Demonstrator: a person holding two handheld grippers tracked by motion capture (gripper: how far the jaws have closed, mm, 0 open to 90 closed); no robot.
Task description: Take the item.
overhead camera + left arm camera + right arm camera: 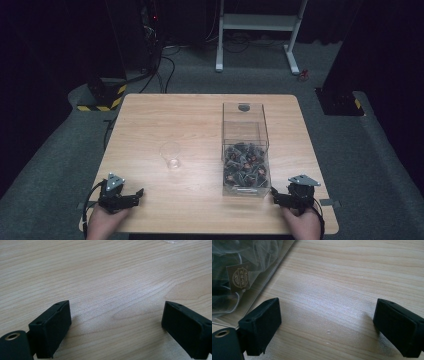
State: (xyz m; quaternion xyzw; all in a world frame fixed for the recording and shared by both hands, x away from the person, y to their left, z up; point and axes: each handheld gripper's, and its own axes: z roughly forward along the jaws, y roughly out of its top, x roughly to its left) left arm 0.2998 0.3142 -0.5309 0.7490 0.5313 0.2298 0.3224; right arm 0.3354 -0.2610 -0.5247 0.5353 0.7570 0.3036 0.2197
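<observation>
Standing between both wide-open tools: clear cup (171, 154) and sachet-filled clear box (245, 150).

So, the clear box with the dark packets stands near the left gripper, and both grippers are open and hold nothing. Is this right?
Not quite: the clear box with the dark packets stands near the right gripper, as the high view shows. The left gripper has the clear cup nearer to it. The rest holds: both grippers are open and hold nothing.
</observation>
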